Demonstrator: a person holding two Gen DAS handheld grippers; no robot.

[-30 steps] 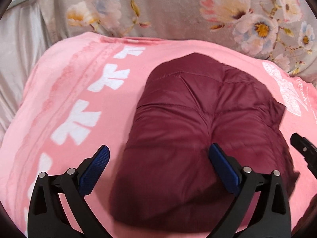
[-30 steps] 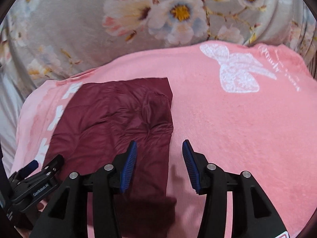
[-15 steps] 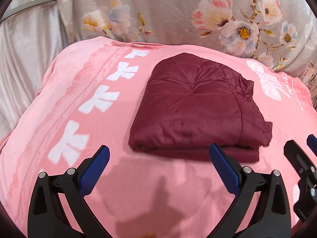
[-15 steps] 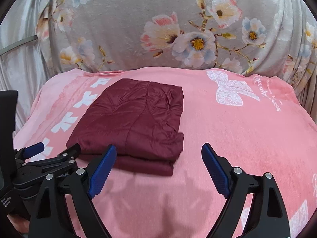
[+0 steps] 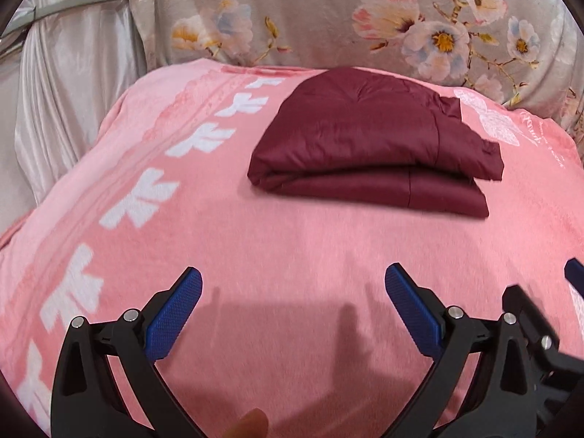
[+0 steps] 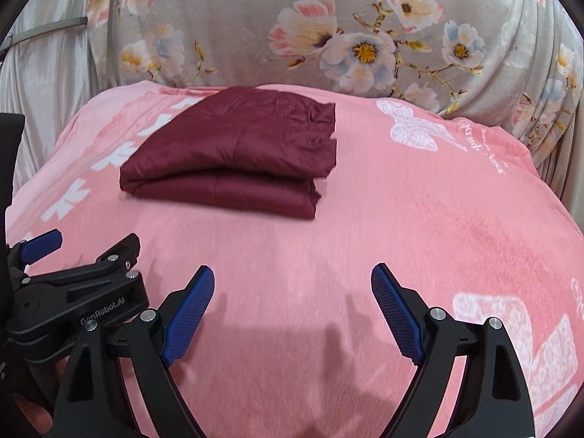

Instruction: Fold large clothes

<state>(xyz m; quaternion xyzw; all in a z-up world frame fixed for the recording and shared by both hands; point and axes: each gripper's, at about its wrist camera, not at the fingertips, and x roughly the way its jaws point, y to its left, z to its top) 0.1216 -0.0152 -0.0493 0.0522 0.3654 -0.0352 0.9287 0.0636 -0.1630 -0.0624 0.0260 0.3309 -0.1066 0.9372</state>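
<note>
With our left gripper (image 5: pixel 292 310) and right gripper (image 6: pixel 292 306) both spread wide and empty, we judge the folded maroon jacket (image 6: pixel 237 149) soft, puffy, slippery, best pinched at its layered near edge.

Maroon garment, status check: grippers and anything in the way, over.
Left gripper open, empty. Right gripper open, empty, jaws just opened. Maroon garment lies folded on pink blanket, clear of both grippers. Nothing in the way.

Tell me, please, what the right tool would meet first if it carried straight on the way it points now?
Probably the bare pink blanket just ahead of the open right tool, since it points downward; the folded maroon garment lies farther off, slightly left.
</note>
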